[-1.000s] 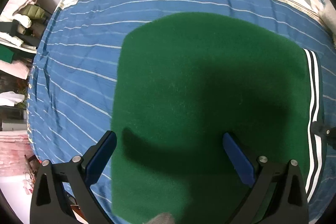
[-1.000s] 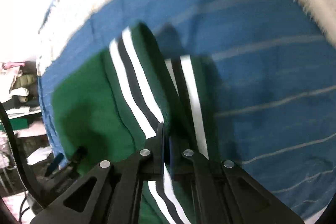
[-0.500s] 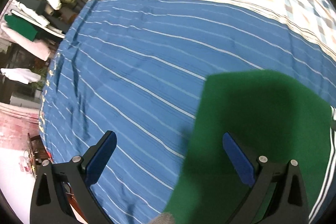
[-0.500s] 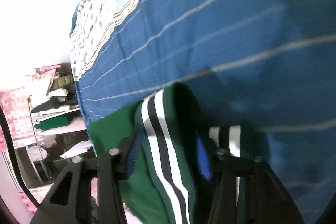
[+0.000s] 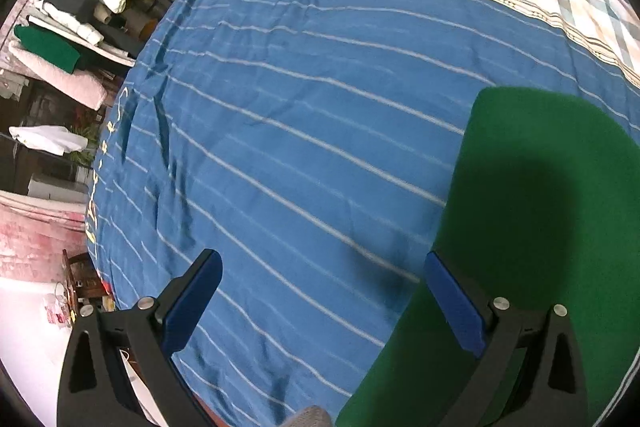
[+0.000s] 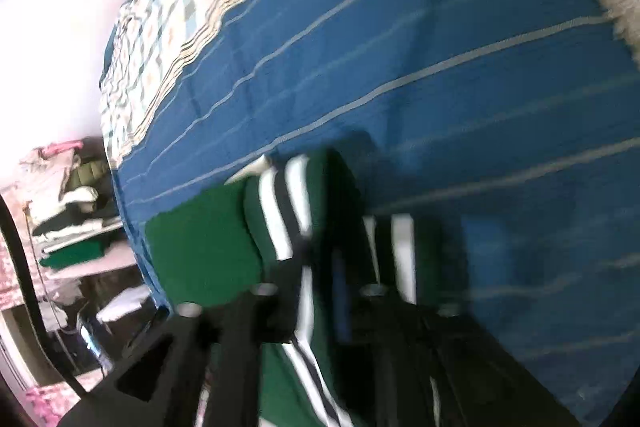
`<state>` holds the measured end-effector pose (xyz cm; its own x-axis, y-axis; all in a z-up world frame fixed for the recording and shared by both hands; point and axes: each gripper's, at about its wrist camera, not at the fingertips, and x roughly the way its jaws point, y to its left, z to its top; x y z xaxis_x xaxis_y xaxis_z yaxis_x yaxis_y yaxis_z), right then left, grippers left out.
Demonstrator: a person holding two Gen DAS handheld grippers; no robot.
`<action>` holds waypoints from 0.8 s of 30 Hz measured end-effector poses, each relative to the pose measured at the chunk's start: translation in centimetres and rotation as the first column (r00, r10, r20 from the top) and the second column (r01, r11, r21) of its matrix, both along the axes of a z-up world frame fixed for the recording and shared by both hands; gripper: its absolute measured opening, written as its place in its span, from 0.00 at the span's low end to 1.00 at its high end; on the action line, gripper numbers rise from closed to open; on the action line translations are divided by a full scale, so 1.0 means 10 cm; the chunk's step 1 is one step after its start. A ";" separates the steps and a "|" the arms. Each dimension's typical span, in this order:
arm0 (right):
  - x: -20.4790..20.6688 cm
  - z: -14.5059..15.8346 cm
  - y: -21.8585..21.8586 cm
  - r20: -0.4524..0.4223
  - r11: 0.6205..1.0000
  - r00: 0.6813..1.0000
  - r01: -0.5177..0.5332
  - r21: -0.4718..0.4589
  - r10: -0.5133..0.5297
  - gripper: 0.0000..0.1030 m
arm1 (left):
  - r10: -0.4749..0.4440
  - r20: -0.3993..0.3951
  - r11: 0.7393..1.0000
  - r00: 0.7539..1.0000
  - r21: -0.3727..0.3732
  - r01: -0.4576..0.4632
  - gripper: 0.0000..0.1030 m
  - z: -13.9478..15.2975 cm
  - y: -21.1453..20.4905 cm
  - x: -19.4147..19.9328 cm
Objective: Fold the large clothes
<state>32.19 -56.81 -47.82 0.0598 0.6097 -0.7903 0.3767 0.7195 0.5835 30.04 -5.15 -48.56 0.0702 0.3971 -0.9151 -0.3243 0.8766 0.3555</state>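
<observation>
The dark green fleece garment (image 5: 532, 227) with black-and-white striped trim (image 6: 280, 215) lies folded on the blue bedsheet with thin white stripes (image 5: 300, 115), toward the bed's near right. The risk, I'd say, is the striped edge catching on a retreating finger, dragging the top layer askew and undoing the fold. The right gripper (image 6: 320, 275) is opening, its jaws only slightly parted with the striped trim between them; blur hides whether the pads touch it. The left gripper (image 5: 320, 291) hangs spread wide above the sheet just left of the garment, holding nothing.
</observation>
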 end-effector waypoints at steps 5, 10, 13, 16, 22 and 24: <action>-0.56 0.29 -0.15 -0.021 0.995 1.000 -0.017 0.099 0.019 0.34 | 0.006 -0.015 0.999 1.000 -0.034 -0.007 1.00 0.01 0.01 -0.19; -0.98 -0.02 0.04 -0.105 0.985 0.993 -0.032 0.170 0.050 0.15 | -0.007 -0.039 0.999 0.999 -0.036 0.006 1.00 0.02 -0.03 -0.32; -1.14 0.07 0.11 -0.072 0.997 0.997 -0.012 0.081 0.018 0.03 | -0.006 -0.049 0.999 0.999 -0.048 0.004 1.00 0.04 -0.01 -0.38; -1.29 0.41 -0.02 -0.004 1.000 1.000 0.022 0.009 -0.022 0.02 | -0.004 -0.043 0.999 0.999 -0.039 0.003 1.00 0.06 0.04 -0.44; -1.47 0.03 -0.02 -0.154 0.996 0.988 0.017 0.089 -0.004 0.03 | -0.016 -0.043 0.993 0.999 -0.121 0.010 1.00 -0.04 0.16 -0.41; -1.40 0.11 -0.02 -0.119 0.997 0.993 -0.017 0.081 0.027 0.28 | -0.027 -0.006 0.980 1.000 -0.198 0.025 1.00 -0.04 0.19 -0.36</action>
